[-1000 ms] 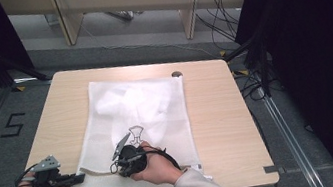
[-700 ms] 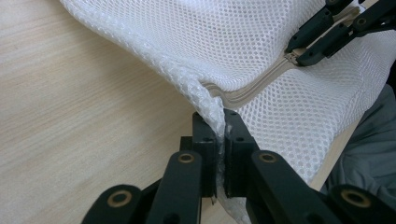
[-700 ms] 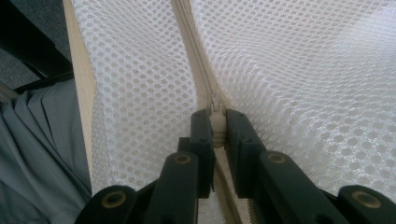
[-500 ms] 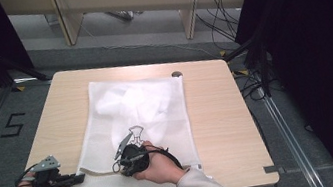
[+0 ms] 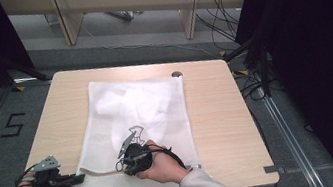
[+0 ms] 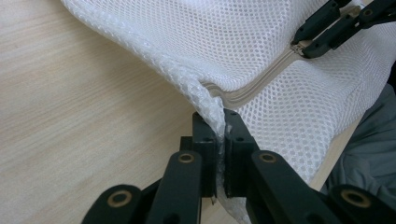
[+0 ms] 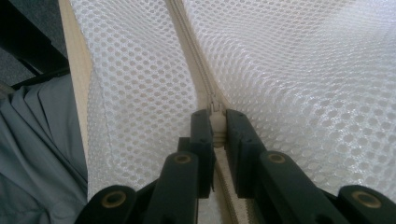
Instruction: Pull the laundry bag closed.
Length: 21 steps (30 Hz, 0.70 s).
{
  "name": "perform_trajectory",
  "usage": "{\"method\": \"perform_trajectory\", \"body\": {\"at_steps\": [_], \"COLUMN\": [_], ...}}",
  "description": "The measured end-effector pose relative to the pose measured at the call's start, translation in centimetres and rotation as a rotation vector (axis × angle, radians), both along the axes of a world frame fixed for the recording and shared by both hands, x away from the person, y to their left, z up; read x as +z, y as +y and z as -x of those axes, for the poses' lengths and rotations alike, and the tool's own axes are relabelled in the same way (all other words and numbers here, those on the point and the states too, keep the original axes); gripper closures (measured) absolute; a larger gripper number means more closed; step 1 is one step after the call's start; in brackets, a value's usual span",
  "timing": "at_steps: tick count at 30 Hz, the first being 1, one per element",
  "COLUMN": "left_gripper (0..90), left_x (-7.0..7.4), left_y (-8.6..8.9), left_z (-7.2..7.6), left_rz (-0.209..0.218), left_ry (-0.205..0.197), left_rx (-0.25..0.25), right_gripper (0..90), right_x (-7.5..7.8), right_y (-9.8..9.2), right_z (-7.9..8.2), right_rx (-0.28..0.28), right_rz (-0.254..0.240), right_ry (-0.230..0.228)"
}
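A white mesh laundry bag (image 5: 137, 113) lies flat on the wooden table (image 5: 212, 106), with white cloth and a dark print showing through it. Its beige zipper (image 6: 261, 84) runs along the near edge. My left gripper (image 5: 79, 177) is at the table's near left corner, shut on the bag's corner (image 6: 210, 105). My right gripper (image 5: 121, 165) sits over the near edge of the bag, shut on the zipper pull (image 7: 216, 122). In the left gripper view the right gripper (image 6: 327, 28) shows at the top right, on the zipper line.
A small dark round object (image 5: 176, 74) lies at the table's far edge by the bag. A grey garment (image 7: 42, 149) on the person's lap hangs below the near table edge. Cables and desk legs stand on the floor beyond the table.
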<state>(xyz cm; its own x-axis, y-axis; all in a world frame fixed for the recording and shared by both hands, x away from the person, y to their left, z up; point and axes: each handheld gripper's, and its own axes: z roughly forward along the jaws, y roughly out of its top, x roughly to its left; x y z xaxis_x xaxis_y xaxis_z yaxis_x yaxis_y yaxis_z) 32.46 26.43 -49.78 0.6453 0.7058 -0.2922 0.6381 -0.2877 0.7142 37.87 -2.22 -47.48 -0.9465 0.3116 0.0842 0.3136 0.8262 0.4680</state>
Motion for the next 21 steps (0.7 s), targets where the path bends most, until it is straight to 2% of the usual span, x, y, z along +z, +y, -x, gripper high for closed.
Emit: {"method": "perform_trajectory", "body": {"at_steps": [1, 7, 9, 10, 12, 13, 14, 19, 20, 21], "left_gripper": [84.8, 84.8, 84.8, 84.8, 84.8, 84.8, 84.8, 84.9, 84.8, 84.8], "left_x": [-0.01, -0.02, -0.03, -0.02, -0.02, 0.0, 0.03, -0.01, 0.06, 0.06], "left_y": [0.0, 0.01, 0.0, 0.0, 0.01, 0.0, 0.05, 0.02, 0.01, 0.01], "left_z": [0.0, 0.01, 0.02, 0.0, -0.01, 0.03, -0.01, 0.0, 0.05, 0.05], "left_rz": [0.003, 0.003, 0.004, 0.001, 0.001, -0.002, -0.003, 0.0, -0.01, -0.01], "left_ry": [0.0, 0.001, 0.004, 0.002, 0.004, 0.002, 0.008, 0.003, 0.004, 0.003], "left_rx": [0.0, -0.001, 0.003, 0.0, -0.003, 0.003, -0.006, -0.002, 0.005, 0.004], "right_gripper": [82.4, 82.4, 82.4, 82.4, 82.4, 82.4, 82.5, 82.4, 82.4, 82.4], "right_x": [-0.02, 0.09, 0.08, 0.09, 0.06, 0.08, 0.13, 0.1, 0.12, 0.18], "right_y": [0.0, -0.07, -0.28, -0.35, -0.53, -0.61, -0.65, -0.69, -0.71, -0.79], "right_z": [-0.05, 0.12, -0.05, 0.03, -0.16, -0.16, -0.05, -0.07, -0.06, 0.0], "right_rx": [0.013, -0.002, 0.016, -0.008, 0.021, 0.018, -0.002, 0.004, 0.005, -0.007], "right_rz": [-0.003, 0.005, 0.003, 0.004, 0.005, 0.01, 0.005, 0.003, 0.007, 0.008], "right_ry": [-0.003, 0.005, 0.002, 0.003, -0.005, -0.011, 0.007, -0.002, -0.004, 0.003]}}
